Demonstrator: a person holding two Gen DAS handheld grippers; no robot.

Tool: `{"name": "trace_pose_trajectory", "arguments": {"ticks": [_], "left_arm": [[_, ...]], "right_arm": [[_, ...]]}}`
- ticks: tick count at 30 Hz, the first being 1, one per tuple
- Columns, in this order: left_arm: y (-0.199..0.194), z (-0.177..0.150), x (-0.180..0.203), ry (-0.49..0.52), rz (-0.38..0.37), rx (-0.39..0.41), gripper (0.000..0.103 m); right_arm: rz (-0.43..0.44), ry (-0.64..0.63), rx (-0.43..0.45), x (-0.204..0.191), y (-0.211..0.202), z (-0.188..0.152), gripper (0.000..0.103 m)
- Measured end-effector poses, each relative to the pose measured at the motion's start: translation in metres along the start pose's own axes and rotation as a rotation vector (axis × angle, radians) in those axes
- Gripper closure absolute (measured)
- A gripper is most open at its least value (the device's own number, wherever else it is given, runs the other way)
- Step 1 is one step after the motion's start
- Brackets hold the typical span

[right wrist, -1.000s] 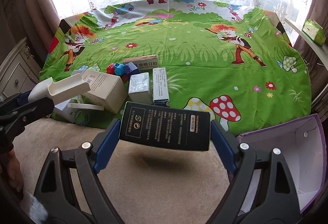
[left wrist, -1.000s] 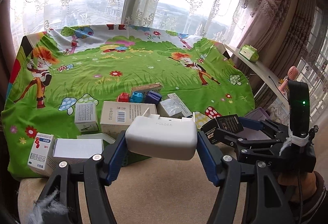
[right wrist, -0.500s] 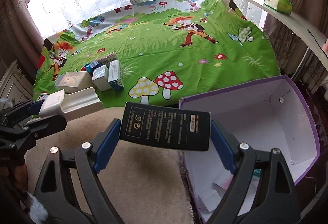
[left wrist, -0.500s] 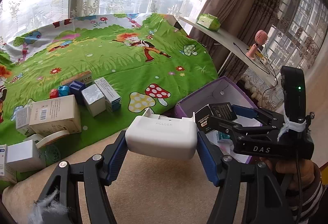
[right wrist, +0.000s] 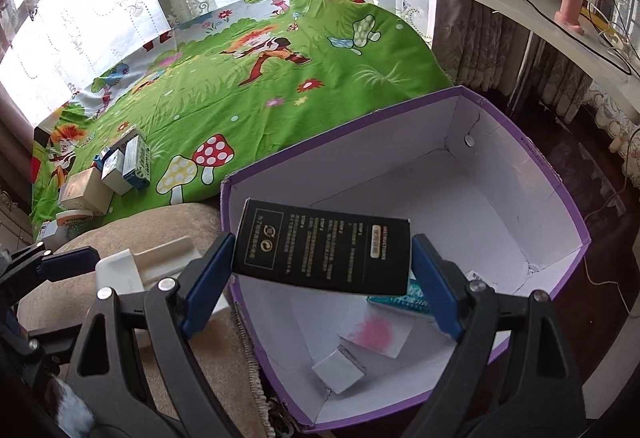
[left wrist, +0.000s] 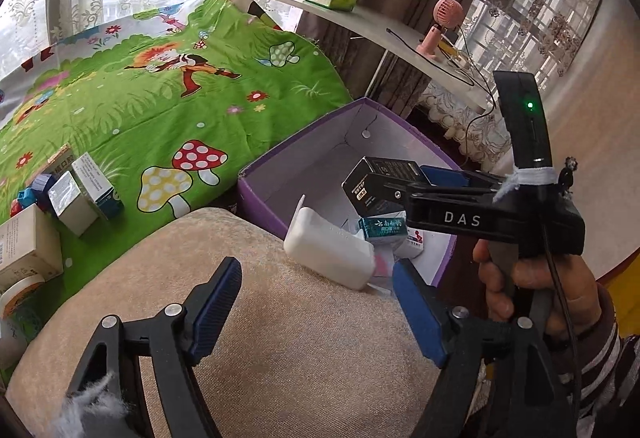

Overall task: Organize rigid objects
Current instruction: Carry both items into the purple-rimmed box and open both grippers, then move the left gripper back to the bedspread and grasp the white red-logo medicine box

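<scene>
Black carton (right wrist: 324, 248) hangs over the purple box (right wrist: 560, 193), pinched by the right gripper (right wrist: 322, 278); spread the fingers low. The left gripper (left wrist: 316, 302) gapes empty.

Matt cardboard purple box (right wrist: 560, 193); smooth white plastic holder (left wrist: 328, 248).

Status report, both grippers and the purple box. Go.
Left gripper open, empty; white case released, tipped at purple box near rim. Right gripper shut on black box, above box interior. Nothing blocking the drop.

Both wrist views close, facing down-forward; share purple box (left wrist: 256, 181) (right wrist: 568, 222), seemingly bedspread
</scene>
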State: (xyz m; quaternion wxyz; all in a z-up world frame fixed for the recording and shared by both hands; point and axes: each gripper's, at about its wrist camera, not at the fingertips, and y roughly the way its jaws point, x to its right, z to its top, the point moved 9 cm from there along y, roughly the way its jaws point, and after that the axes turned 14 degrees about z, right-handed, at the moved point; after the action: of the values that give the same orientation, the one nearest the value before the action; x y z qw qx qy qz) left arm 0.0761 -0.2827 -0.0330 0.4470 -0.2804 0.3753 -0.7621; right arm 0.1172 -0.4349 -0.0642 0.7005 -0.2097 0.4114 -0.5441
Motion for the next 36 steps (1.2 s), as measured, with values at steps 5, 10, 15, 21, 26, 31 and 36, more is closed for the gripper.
{"name": "trace_pose_trajectory", "arguments": {"ticks": [5, 10, 15, 21, 26, 31, 36], "left_arm": [[0.004, -0.002, -0.009, -0.053, -0.007, -0.022, 0.023], [0.004, -0.002, -0.013, -0.074, -0.008, -0.022, 0.023], [0.002, -0.002, -0.017, -0.097, -0.011, -0.013, 0.023], [-0.003, -0.001, -0.026, -0.135, -0.013, 0.000, 0.023], [-0.010, -0.003, -0.040, -0.181, -0.006, 0.017, 0.023], [-0.020, -0.007, -0.063, -0.246, 0.021, 0.038, 0.023], [-0.037, -0.017, -0.095, -0.327, 0.054, 0.070, 0.023]], "right_arm": [[0.004, 0.024, -0.006, 0.007, 0.002, -0.003, 0.014], [0.006, 0.026, -0.006, 0.006, 0.004, -0.003, 0.012], [0.018, 0.020, -0.008, 0.002, 0.004, -0.003, 0.012], [0.034, 0.013, -0.015, -0.005, 0.006, -0.003, 0.012], [0.053, -0.003, -0.020, -0.016, 0.008, -0.003, 0.012], [0.077, -0.036, -0.033, -0.035, 0.013, -0.004, 0.012], [0.096, -0.070, -0.055, -0.054, 0.019, -0.008, 0.012]]}}
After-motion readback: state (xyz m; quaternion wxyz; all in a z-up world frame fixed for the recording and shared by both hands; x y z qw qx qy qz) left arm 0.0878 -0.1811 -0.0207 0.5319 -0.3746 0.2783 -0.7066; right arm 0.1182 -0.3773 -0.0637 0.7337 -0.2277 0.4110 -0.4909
